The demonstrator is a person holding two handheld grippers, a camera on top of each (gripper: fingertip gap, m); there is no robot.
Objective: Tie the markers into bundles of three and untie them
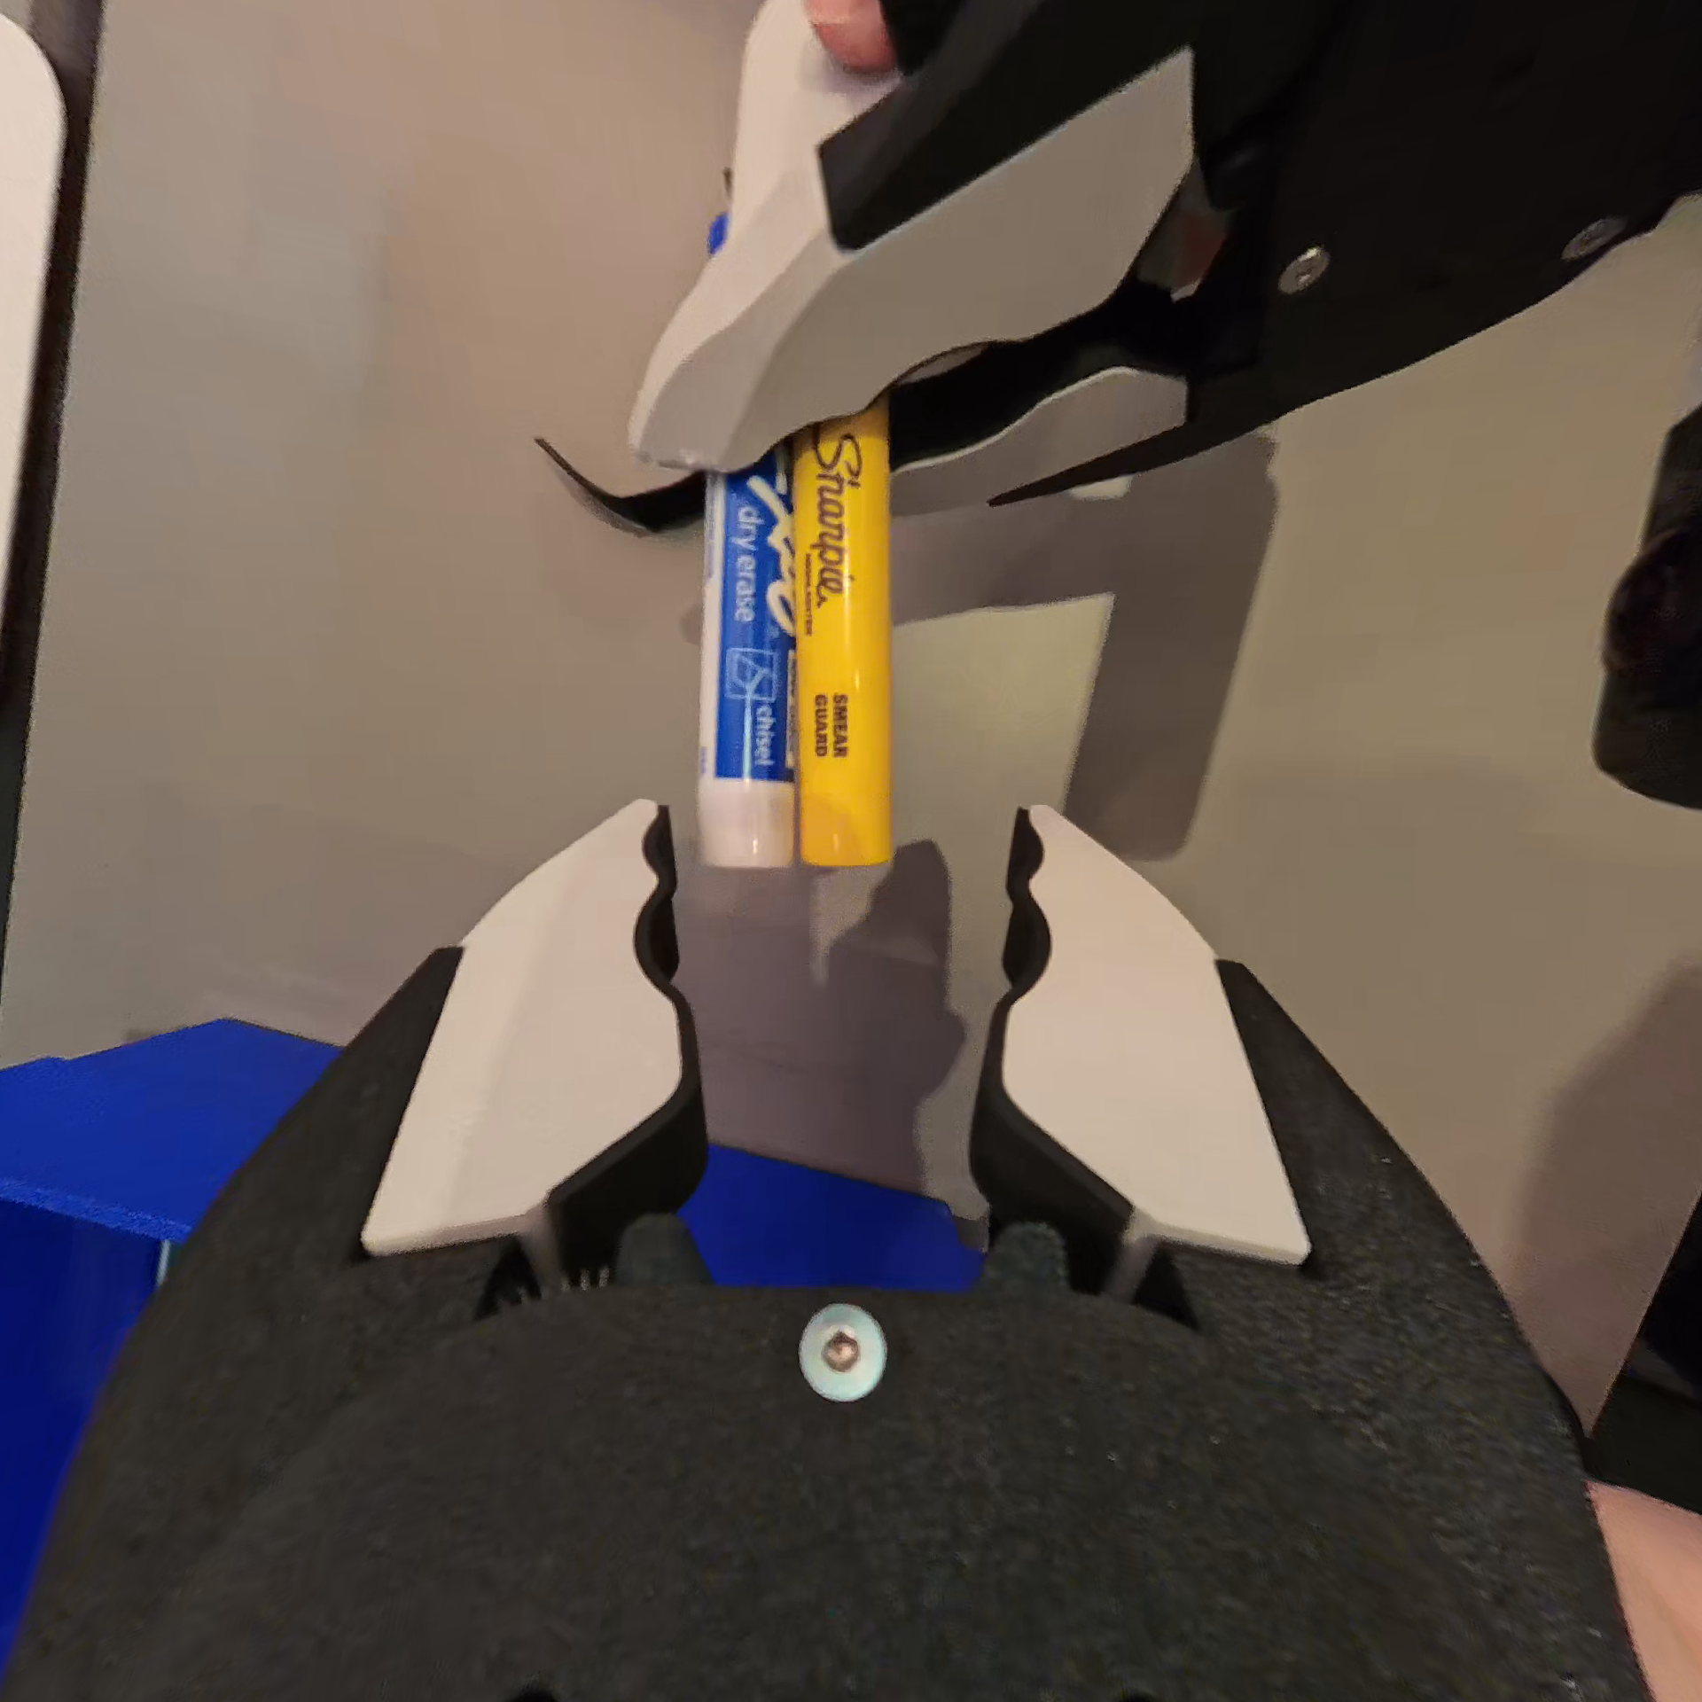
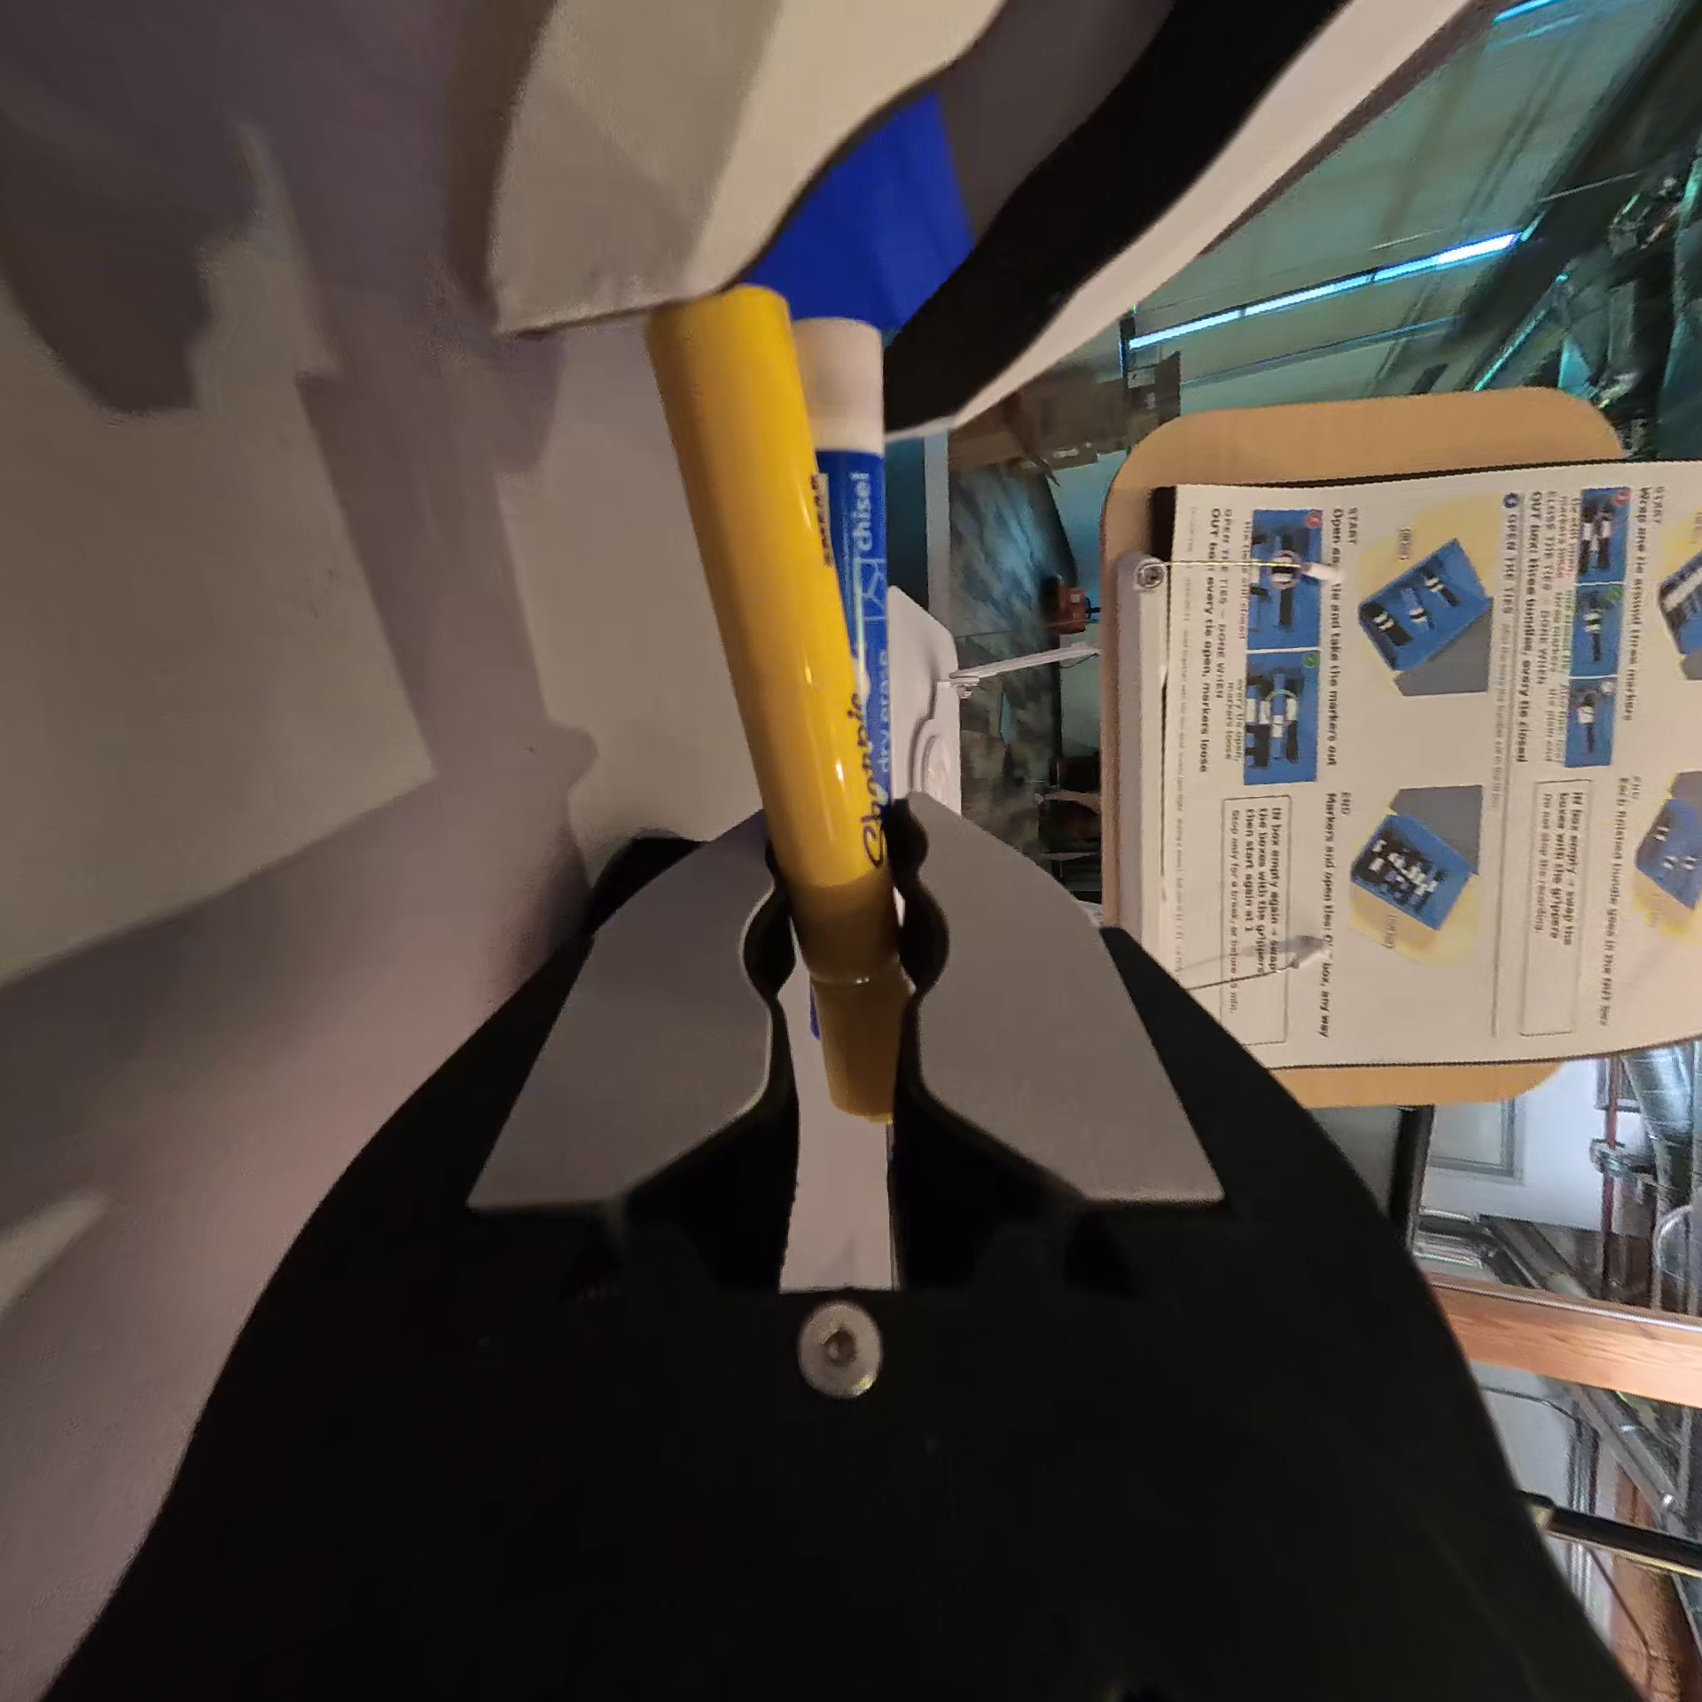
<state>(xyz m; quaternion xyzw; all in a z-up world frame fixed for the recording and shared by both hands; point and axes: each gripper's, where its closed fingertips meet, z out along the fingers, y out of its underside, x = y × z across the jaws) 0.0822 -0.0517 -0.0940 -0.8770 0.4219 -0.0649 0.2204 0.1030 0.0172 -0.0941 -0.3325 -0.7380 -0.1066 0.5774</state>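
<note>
In the left wrist view, my right gripper (image 1: 810, 433) reaches in from the upper right, shut on a blue-and-white marker (image 1: 746, 663) and a yellow marker (image 1: 843, 645) held side by side. A thin black strip (image 1: 589, 479), seemingly the tie, sticks out on both sides under its fingers. My left gripper (image 1: 840, 833) is open, its fingertips flanking the markers' free ends without touching. In the right wrist view, my right gripper (image 2: 843, 829) clamps the yellow marker (image 2: 764, 571), with the blue-and-white marker (image 2: 852, 442) behind it. The left gripper's fingers (image 2: 663, 166) hang over the markers' far ends.
A blue box (image 1: 138, 1151) sits at the lower left under my left gripper, on a grey table (image 1: 322, 599). In the right wrist view an instruction sheet on a tan board (image 2: 1381, 737) stands beyond the table, with a white object (image 2: 926, 681) near it. The grippers' ends are close to 8 cm from one another.
</note>
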